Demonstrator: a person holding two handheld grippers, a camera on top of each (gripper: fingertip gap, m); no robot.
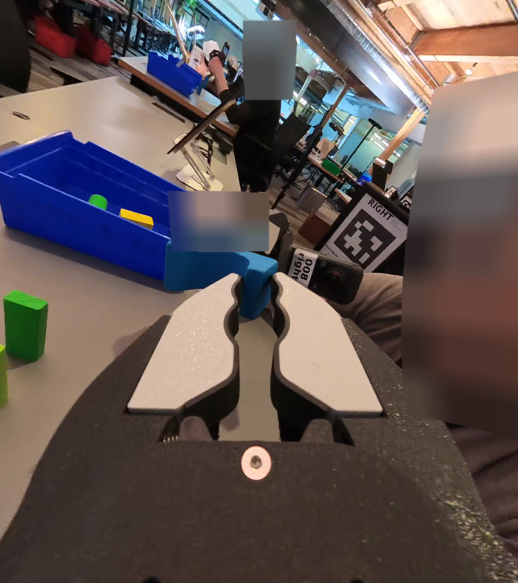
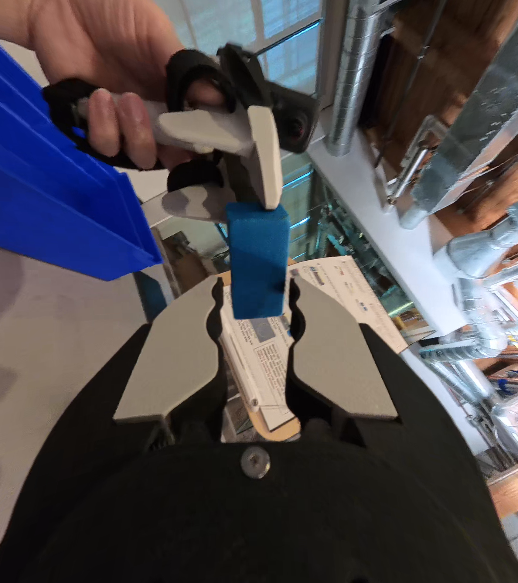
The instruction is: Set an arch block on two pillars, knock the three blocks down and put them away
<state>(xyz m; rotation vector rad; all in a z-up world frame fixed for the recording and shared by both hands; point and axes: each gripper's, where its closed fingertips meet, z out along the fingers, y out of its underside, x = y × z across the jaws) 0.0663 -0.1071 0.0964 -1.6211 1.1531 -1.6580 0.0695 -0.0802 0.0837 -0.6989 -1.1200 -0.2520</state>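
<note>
**Blue arch block held at both ends**

The grey table [image 1: 100, 104] carries a blue bin [image 1: 71, 220] beyond and left of the left gripper [image 1: 255, 285]. The blue arch block [image 1: 220, 268] lies with its long axis crosswise; the left fingers pinch one leg. In the right wrist view the right gripper [image 2: 255, 285] closes narrowly on the block's other end. Two green blocks [image 1: 26, 325] stand upright, left of the fingers, clear of the block.
</note>
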